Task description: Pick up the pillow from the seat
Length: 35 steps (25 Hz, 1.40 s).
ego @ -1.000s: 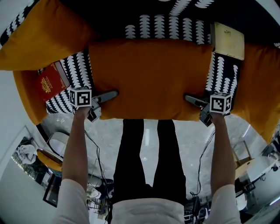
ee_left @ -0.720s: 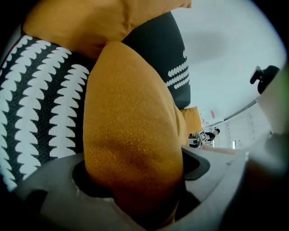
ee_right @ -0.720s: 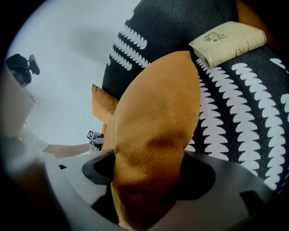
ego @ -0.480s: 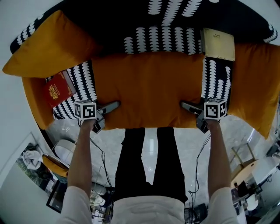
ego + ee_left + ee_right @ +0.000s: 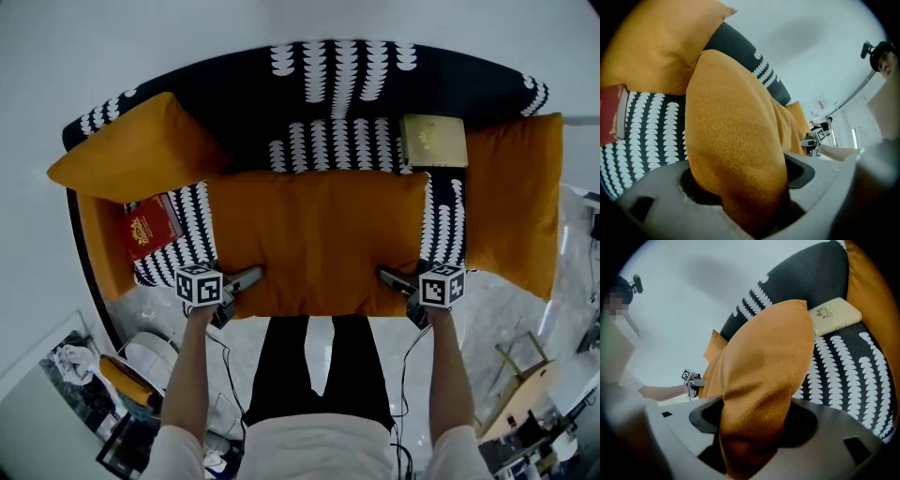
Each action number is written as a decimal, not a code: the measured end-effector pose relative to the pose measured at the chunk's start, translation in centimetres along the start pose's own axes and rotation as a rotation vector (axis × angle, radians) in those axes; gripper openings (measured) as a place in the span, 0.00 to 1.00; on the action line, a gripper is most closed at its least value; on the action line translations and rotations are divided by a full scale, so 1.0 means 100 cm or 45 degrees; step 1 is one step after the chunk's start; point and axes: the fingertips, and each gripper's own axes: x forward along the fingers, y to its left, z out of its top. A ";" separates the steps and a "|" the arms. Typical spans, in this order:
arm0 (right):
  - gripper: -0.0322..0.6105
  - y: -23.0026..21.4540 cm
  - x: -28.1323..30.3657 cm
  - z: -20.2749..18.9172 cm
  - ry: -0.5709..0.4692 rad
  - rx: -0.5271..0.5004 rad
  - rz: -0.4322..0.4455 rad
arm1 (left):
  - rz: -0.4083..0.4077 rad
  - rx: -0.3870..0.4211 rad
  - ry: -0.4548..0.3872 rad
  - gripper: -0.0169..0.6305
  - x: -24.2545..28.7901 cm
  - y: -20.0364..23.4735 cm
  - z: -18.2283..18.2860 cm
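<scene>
A long orange pillow (image 5: 319, 239) hangs across the middle of the black, white-patterned sofa seat (image 5: 328, 94), raised off it at its near edge. My left gripper (image 5: 246, 278) is shut on the pillow's near left corner, and my right gripper (image 5: 392, 278) is shut on its near right corner. In the left gripper view the orange fabric (image 5: 736, 140) bulges out between the jaws of the left gripper (image 5: 745, 187). In the right gripper view the pillow (image 5: 764, 362) is pinched the same way by the right gripper (image 5: 754, 427). Both pairs of jaws have just been closing on the fabric.
A red book (image 5: 150, 228) lies on the seat at the left, a cream book (image 5: 433, 141) at the back right. Orange cushions stand at the left end (image 5: 131, 155) and the right end (image 5: 511, 202). Cables and clutter cover the floor below.
Both grippers have risen with the pillow's near edge in them. The sofa now looks smaller and farther away, and the pillow's corners are squeezed tighter.
</scene>
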 end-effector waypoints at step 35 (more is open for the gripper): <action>0.52 0.179 -0.233 0.083 -0.460 -0.636 -0.008 | 0.303 0.545 -0.600 0.55 -0.177 -0.278 0.053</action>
